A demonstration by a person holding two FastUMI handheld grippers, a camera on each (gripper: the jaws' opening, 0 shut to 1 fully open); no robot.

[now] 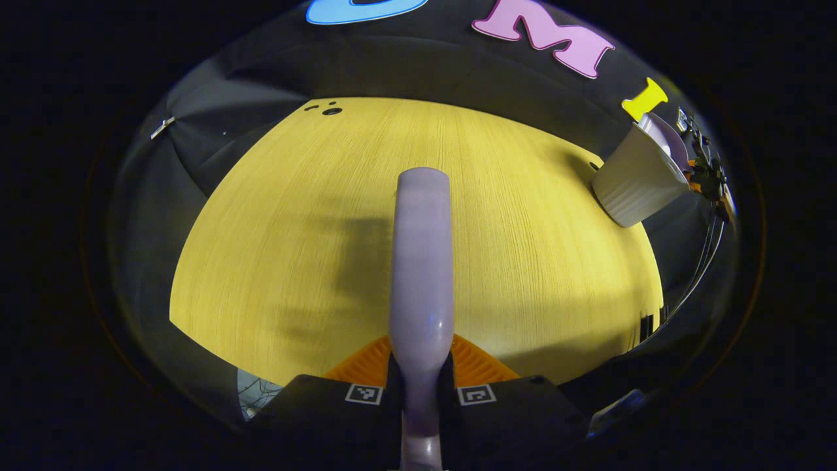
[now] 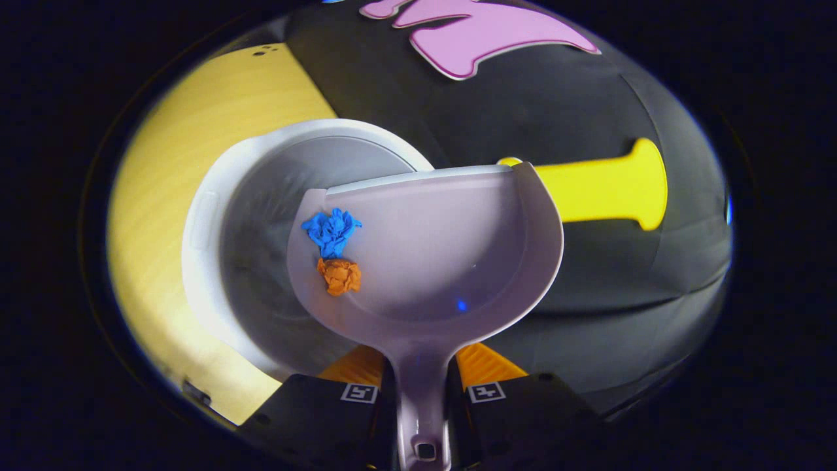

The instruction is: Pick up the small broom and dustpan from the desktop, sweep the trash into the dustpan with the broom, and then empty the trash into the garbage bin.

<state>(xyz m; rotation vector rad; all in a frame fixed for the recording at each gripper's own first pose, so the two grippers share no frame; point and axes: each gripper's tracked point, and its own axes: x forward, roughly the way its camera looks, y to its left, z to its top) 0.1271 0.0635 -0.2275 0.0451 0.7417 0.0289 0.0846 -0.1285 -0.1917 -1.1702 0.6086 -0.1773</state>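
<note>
In the right gripper view my right gripper is shut on the handle of the pale lilac dustpan, which is tilted over the open white garbage bin. A blue paper scrap and an orange scrap lie at the pan's left edge, above the bin's mouth. In the left gripper view my left gripper is shut on the lilac broom, whose handle points forward over the yellow desktop. The white bin with the dustpan above it stands at the far right.
The black booth wall surrounds the desk on all sides. Small dark holes mark the desk's far left corner. Cables hang beside the bin at the right edge. The yellow desktop lies left of the bin.
</note>
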